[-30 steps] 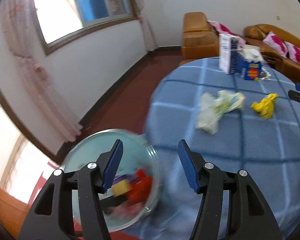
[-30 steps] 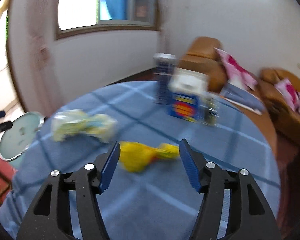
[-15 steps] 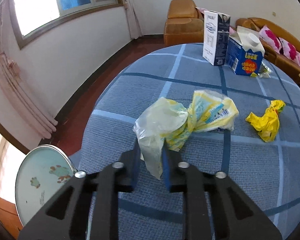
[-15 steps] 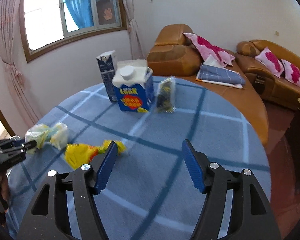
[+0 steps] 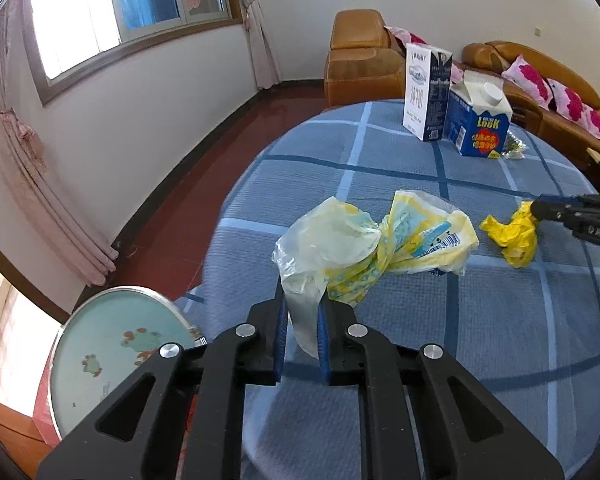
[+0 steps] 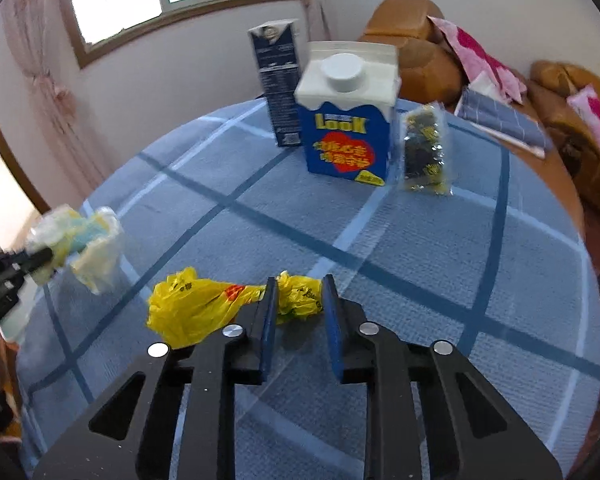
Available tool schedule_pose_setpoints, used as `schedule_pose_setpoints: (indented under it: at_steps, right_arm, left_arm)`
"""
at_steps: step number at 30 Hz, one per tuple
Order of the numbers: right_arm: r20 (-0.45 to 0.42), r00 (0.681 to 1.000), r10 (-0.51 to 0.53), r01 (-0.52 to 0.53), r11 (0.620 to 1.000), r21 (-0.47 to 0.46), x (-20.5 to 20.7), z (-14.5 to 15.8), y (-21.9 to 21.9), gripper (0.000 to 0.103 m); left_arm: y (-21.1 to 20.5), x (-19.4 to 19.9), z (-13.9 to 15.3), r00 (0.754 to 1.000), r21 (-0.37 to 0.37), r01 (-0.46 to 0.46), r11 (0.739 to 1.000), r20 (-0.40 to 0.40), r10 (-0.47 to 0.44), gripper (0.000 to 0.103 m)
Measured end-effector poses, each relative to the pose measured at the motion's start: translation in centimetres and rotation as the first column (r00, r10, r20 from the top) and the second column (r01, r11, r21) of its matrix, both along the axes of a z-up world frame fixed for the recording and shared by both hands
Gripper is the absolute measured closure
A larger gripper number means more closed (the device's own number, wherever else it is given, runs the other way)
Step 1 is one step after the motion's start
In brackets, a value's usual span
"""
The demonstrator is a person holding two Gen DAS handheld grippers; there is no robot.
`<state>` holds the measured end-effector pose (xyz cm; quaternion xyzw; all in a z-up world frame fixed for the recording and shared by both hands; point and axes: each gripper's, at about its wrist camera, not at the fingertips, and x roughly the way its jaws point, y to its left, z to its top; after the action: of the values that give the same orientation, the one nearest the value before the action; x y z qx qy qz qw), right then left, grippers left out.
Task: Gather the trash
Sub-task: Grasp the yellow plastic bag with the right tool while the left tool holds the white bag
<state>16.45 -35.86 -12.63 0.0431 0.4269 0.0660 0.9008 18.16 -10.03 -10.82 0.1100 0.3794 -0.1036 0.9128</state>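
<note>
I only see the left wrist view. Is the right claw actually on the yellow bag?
Observer: Yes. The right claw has just been closing, and its pads now pinch the yellow bag by its twisted end.
Operator: What's that crinkly thing behind the Look carton?
Observer: A dark snack packet with yellow print, standing close beside the carton.

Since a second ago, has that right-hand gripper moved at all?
Yes. The right gripper dropped toward the blue tablecloth, and its jaws have just been closing on the yellow plastic bag.
</note>
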Motion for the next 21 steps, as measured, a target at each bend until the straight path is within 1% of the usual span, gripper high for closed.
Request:
schedule_pose_setpoints:
  at_steps: [3,6,7,8,10,16,19,21]
  right_arm:
    - [0.001,1.000,-0.004,0.004,1.000,0.000,-0.4,-0.2,0.5,0.084]
    - [0.005,1.000,-0.012,0.012,1.000,-0.004,-0.3,-0.2,0.6,0.081]
    - [0.006,1.000,-0.013,0.013,1.000,-0.006,-0.2,-0.2,0.7,0.078]
    - [0.008,1.000,-0.015,0.015,1.000,-0.010,-0.2,-0.2,0.7,0.067]
    - [0.008,1.000,-0.016,0.016,1.000,-0.002,0.1,-0.2,0.7,0.059]
    - [-0.015,0.999,0.029,-0.028,0.998,0.060,1.2,-0.6,0.8,0.059]
    - [0.026,1.000,0.003,-0.006,0.995,0.097,0.7,0.5,0.4,0.059]
    - [0.052,0.999,0.005,-0.009,0.997,0.080,0.5,1.2,0.8,0.059]
  left_arm:
    - [0.9,-0.6,0.6,1.000,-0.008,-0.007,1.000,0.009,0.007,0.091]
    - [1.5,-1.0,0.9,1.000,-0.004,-0.009,1.000,0.014,0.009,0.091]
    - [1.7,-1.1,0.9,1.000,-0.003,-0.011,1.000,0.013,0.012,0.091]
    - [1.8,-1.1,0.9,1.000,-0.002,-0.013,1.000,0.014,0.013,0.091]
    - [2.1,-1.2,0.8,1.000,0.000,-0.018,1.000,0.012,0.018,0.091]
    - [2.4,-1.2,0.5,1.000,0.006,-0.015,1.000,0.000,0.015,0.091]
    - [2.6,-1.2,0.7,1.000,0.005,-0.019,1.000,0.002,0.019,0.091]
    - [2.7,-1.3,0.8,1.000,0.006,-0.022,1.000,0.005,0.022,0.091]
